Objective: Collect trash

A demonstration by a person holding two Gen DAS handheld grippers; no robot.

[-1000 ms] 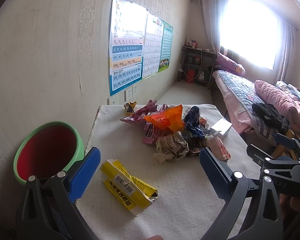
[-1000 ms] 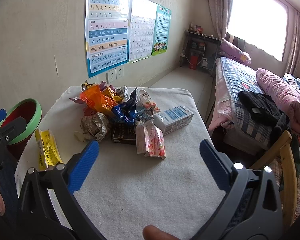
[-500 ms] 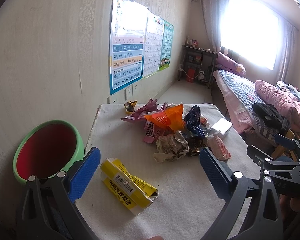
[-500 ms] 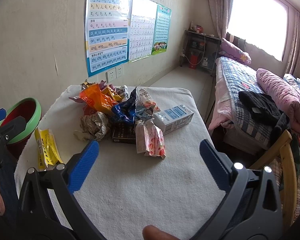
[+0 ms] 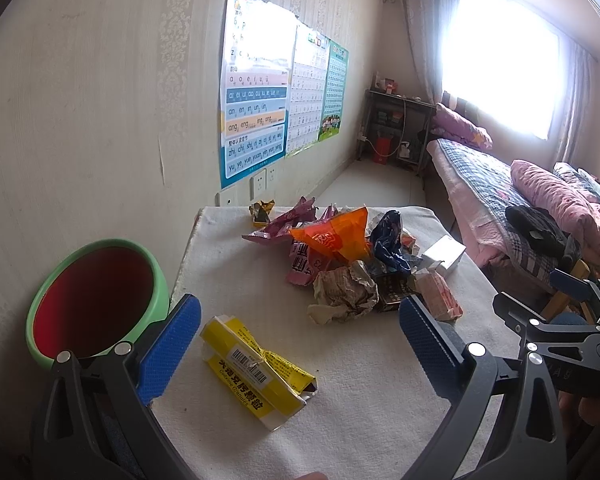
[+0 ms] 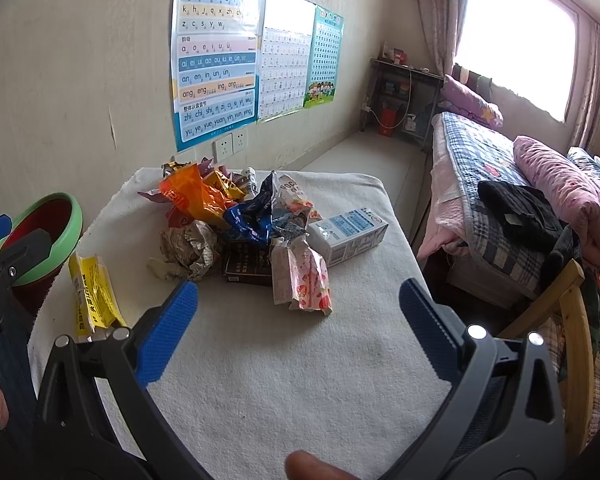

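Yellow box [image 5: 258, 372] lies alone near the table's [image 5: 372, 420] left front edge, long axis diagonal, just ahead of left gripper [image 5: 296, 344]; both grippers wide open, empty; right gripper [image 6: 296, 320] farther away.

Black frames; ribbed blue fingers [image 5: 168, 348]
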